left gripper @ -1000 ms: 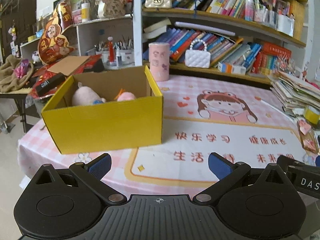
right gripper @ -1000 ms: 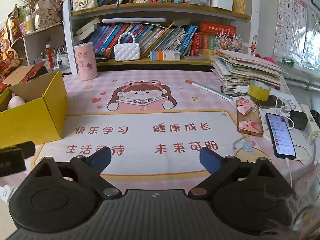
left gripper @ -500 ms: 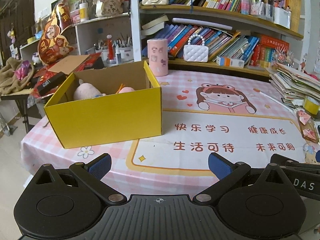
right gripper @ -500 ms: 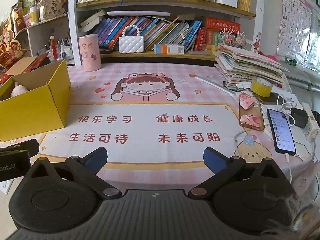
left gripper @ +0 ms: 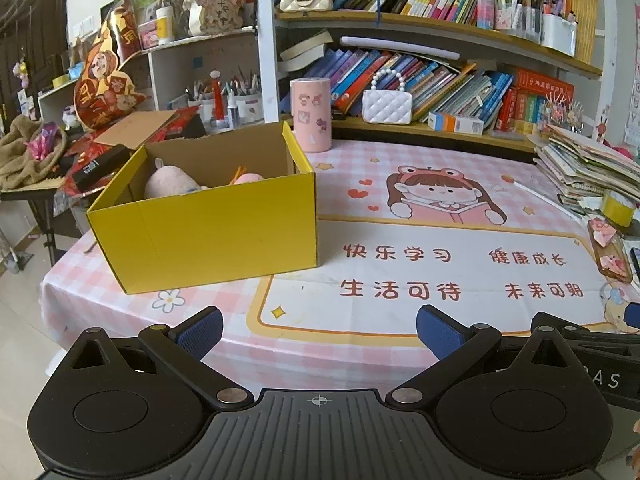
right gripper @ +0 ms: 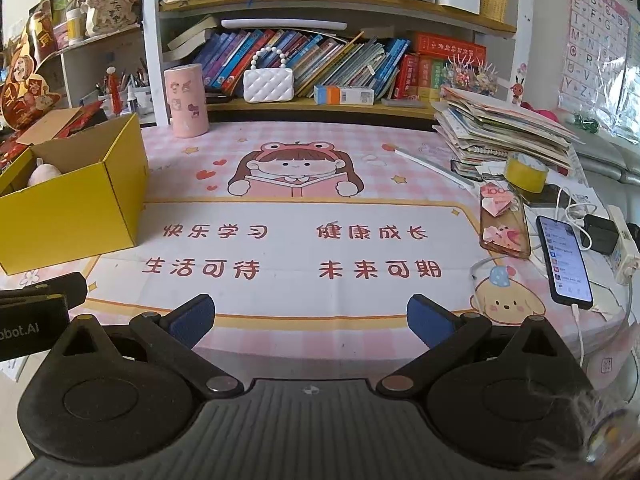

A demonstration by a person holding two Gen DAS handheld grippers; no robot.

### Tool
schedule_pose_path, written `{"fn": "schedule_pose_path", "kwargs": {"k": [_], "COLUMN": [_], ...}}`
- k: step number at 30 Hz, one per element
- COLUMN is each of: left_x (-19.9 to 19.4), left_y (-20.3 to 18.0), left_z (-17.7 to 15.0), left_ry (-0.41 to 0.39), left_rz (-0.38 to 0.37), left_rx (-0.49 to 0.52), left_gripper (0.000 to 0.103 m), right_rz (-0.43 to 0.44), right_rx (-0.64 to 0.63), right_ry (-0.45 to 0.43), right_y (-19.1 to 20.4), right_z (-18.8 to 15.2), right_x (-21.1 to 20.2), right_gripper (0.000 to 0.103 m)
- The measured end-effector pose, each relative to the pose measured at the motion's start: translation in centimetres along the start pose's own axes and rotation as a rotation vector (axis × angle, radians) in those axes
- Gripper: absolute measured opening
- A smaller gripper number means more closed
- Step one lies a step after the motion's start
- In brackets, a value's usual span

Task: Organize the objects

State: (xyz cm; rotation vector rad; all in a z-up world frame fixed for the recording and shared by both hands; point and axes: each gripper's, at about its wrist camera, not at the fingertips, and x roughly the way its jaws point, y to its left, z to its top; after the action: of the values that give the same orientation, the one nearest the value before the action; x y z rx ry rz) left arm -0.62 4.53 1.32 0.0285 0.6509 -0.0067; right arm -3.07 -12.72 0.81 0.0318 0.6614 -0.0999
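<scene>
- Left wrist view: the yellow box (left gripper: 208,216) sits on the worktop (left gripper: 400,280) ahead and to the left of the left gripper (left gripper: 318,330), apart from it, with its long side facing the camera.
- Two soft pink toys (left gripper: 172,186) lie inside the box, low against its back wall; nothing loose for sorting shows on the bare middle of the mat.
- The left jaws stand wide apart with nothing between them, only mat.
- Right wrist view: the right gripper (right gripper: 310,320) faces the middle of the worktop, its jaws as wide as they go and empty; the box (right gripper: 80,200) is off at its far left.
- To the right gripper's right lie a phone (right gripper: 564,260), a clear case (right gripper: 504,220) with folded notes, a tape roll (right gripper: 526,172) and a paper stack (right gripper: 504,128), all near the right edge.
- My reading: the left hand is much nearer the box, the right hand nearer the right-edge clutter, so any further pick would fall to the right and cross leftward to the box.
- Both grippers tilt downward toward the worktop from its near edge, side by side, each one's body showing at the edge of the other's view.
</scene>
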Motion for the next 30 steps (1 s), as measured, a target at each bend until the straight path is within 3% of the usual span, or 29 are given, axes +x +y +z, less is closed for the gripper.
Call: {"fn": "schedule_pose_path", "kwargs": {"k": [30], "left_x": [-0.78], "left_y": [-0.39], "left_z": [0.01], "left_ry": [-0.017], "left_rz": [0.000], "left_rx": [0.016], "left_gripper": [0.103], "right_rz": [-0.007], "right_rx": [0.005], "right_ry": [-0.007], "right_y": [-0.08], "right_z": [-0.31], "right_x": [-0.89], "right_gripper": [0.103]}}
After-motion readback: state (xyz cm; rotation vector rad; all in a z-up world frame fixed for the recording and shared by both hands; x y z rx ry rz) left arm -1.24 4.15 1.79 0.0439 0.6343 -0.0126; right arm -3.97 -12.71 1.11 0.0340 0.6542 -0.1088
